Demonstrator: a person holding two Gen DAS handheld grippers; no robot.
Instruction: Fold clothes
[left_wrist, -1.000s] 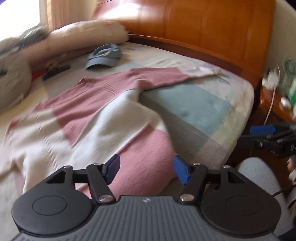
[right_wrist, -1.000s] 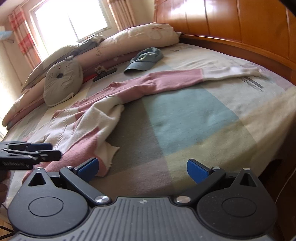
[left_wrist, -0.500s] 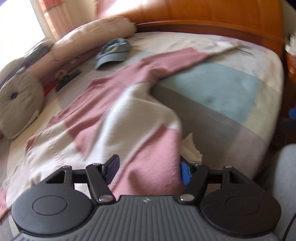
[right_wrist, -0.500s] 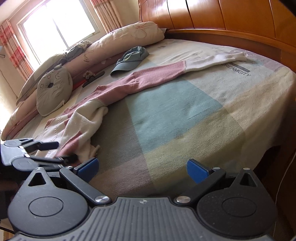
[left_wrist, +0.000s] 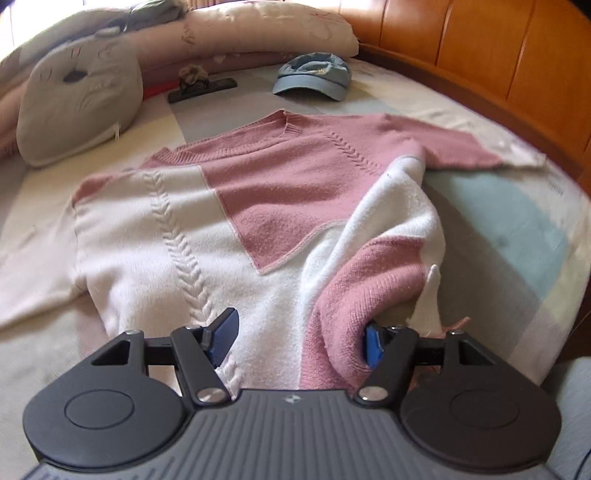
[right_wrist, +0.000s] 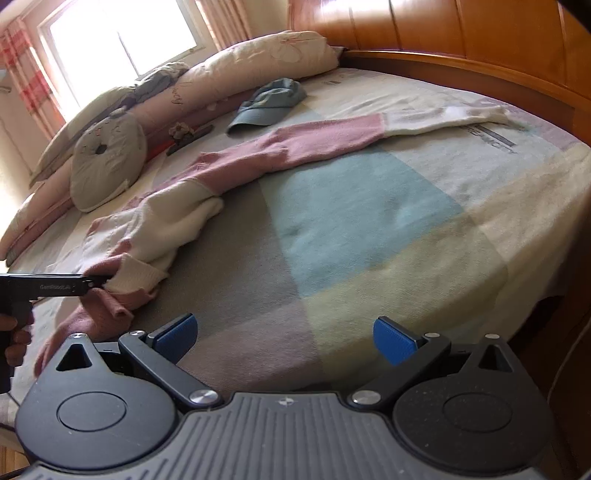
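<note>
With the left gripper held open around the sweater hem near the cap, the hem could be missed if squeezed too high.

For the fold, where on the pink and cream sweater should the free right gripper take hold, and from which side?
Probably the long sleeve near its cream cuff, coming from the open bedspread side. It lies flat and stretched away from the body of the sweater, with nothing on it. The left gripper already straddles the bunched hem; the right gripper is open.

A home bedroom, it seems: bed, pillows, wooden headboard, curtained window
</note>
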